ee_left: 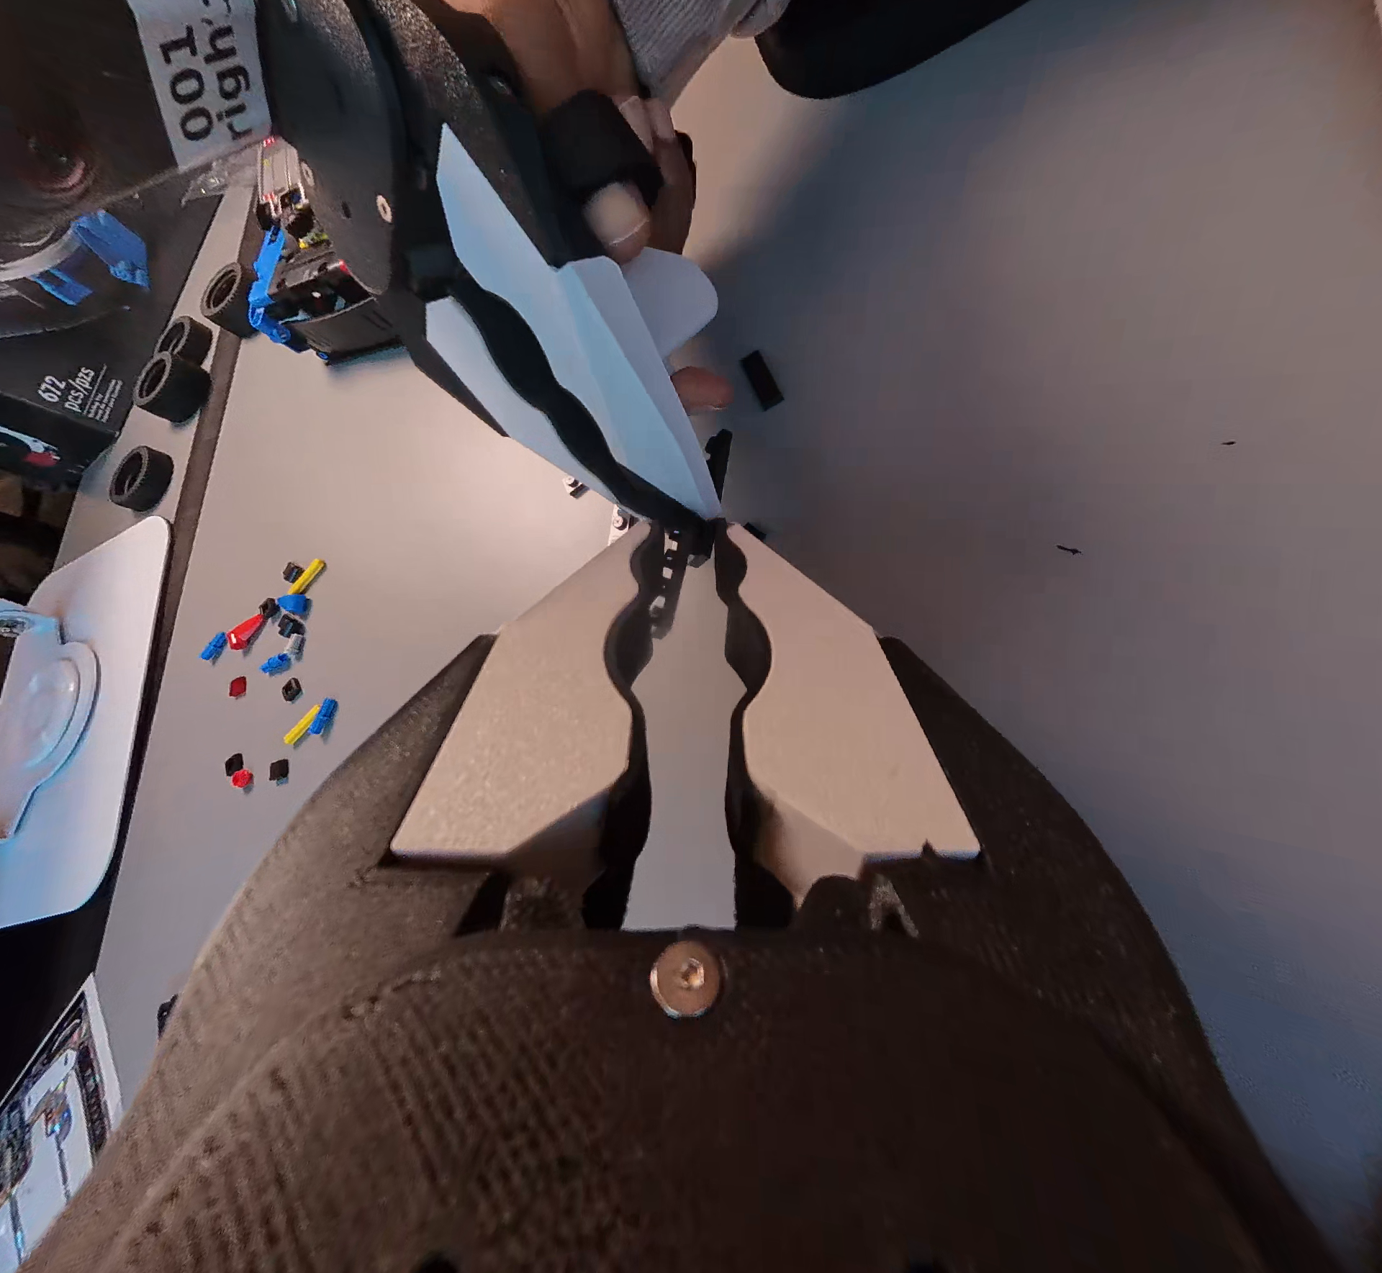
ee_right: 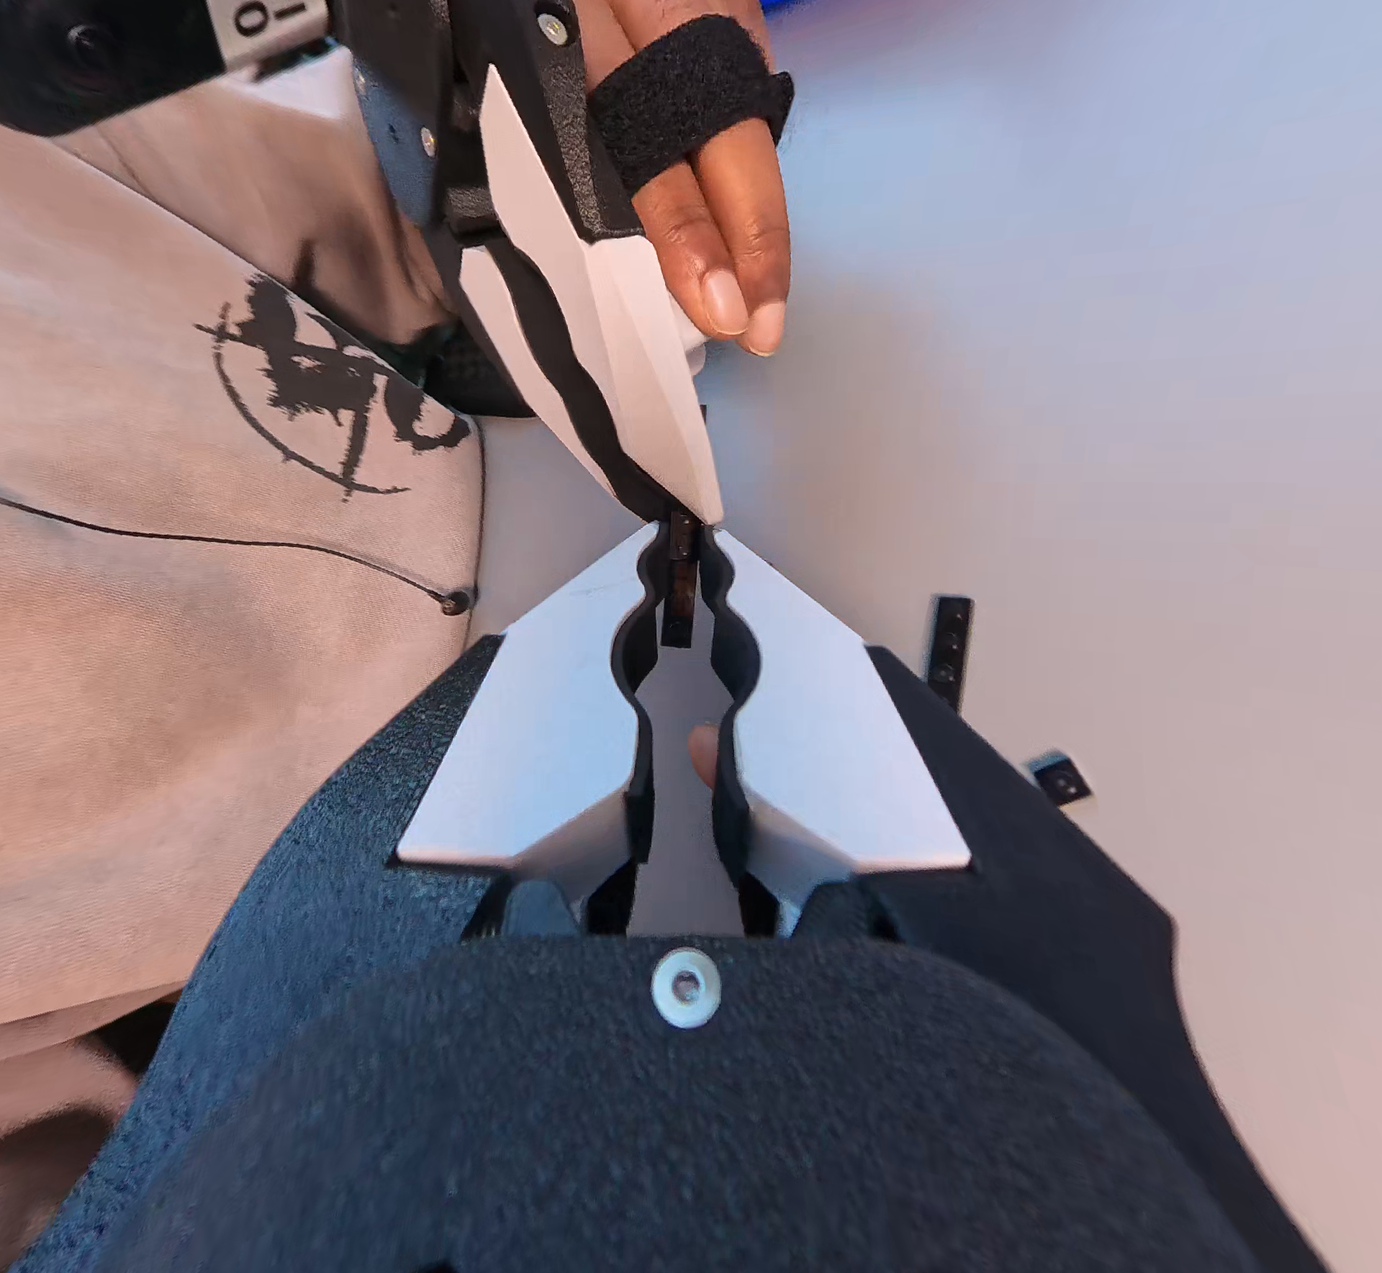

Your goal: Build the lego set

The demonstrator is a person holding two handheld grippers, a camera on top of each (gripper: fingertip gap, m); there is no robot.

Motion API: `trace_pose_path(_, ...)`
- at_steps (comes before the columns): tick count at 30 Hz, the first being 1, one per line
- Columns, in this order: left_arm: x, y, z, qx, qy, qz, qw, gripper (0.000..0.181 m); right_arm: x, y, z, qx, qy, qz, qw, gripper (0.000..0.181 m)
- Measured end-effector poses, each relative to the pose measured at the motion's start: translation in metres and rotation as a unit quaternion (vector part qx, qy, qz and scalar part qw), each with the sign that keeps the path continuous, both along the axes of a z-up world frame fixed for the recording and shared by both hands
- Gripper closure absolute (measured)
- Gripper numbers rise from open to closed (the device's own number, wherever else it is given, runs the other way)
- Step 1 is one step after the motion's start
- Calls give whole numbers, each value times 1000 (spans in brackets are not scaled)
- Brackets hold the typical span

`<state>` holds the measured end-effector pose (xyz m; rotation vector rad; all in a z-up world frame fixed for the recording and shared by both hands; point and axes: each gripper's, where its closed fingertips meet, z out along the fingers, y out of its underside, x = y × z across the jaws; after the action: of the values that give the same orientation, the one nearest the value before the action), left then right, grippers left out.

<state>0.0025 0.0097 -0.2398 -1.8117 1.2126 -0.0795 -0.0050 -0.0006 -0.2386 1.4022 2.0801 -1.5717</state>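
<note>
The left gripper [ee_left: 684, 534] and right gripper [ee_right: 684, 534] are meeting tip to tip above the table [ee_left: 1047, 415], each squeezing nearly closed on a black lego piece [ee_right: 679, 594]. They should be pushing slowly and straight, I think. Farther off, loose pieces [ee_left: 273, 661] and the half-built car [ee_left: 299, 295] are waiting

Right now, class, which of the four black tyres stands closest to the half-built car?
The top tyre, right beside the car; the other three sit lower along the table edge.
</note>
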Motion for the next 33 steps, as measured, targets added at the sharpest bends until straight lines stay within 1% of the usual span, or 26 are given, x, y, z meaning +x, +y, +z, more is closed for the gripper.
trace_pose_path(5, -2, -2, 20, 29, -20, -3, 999, 174, 0, 0, 23, -93, 18, -16, 995, 176)
trace_pose_path(7, -7, -2, 25, 30, -28, 4, 999, 175, 0, 3, 35, -123, 36, -24, 992, 168)
trace_pose_path(9, -10, -3, 29, 16, -61, 7, 998, 175, -2, 9, 48, -127, 81, -41, 988, 160)
trace_pose_path(10, -12, -2, 31, 10, -78, 9, 997, 175, -4, 14, 51, -100, 114, -54, 987, 158)
trace_pose_path(11, -13, -2, 33, 3, -97, 10, 995, 175, -5, 16, 51, -52, 154, -62, 985, 155)
trace_pose_path(13, -15, -3, 36, -20, -141, 8, 990, 175, -4, 14, 51, 56, 240, -60, 967, 151)
trace_pose_path(16, -18, -3, 39, -52, -207, 6, 977, 175, -5, 5, 45, 217, 334, -42, 916, 153)
trace_pose_path(18, -18, -4, 41, -73, -246, -2, 967, 175, -10, 5, 38, 295, 360, -41, 884, 163)
trace_pose_path(19, -19, -4, 41, -79, -257, -5, 963, 175, -11, 4, 37, 306, 365, -44, 878, 170)
trace_pose_path(21, -18, -5, 43, -85, -277, -9, 957, 175, -14, 3, 41, 298, 372, -56, 877, 176)
trace_pose_path(23, -18, -5, 45, -93, -290, -11, 952, 175, -13, 3, 42, 282, 370, -57, 884, 177)
trace_pose_path(25, -16, -7, 44, -118, -310, -15, 943, 175, -11, 1, 42, 273, 373, -50, 885, 177)
trace_pose_path(29, -14, -12, 40, -191, -368, -23, 910, 172, -9, -3, 39, 293, 391, -35, 872, 178)
trace_pose_path(31, -13, -13, 38, -209, -379, -21, 901, 171, -9, -3, 38, 304, 394, -33, 867, 179)
trace_pose_path(33, -13, -13, 37, -222, -379, -19, 898, 171, -9, -3, 36, 308, 394, -31, 865, 179)
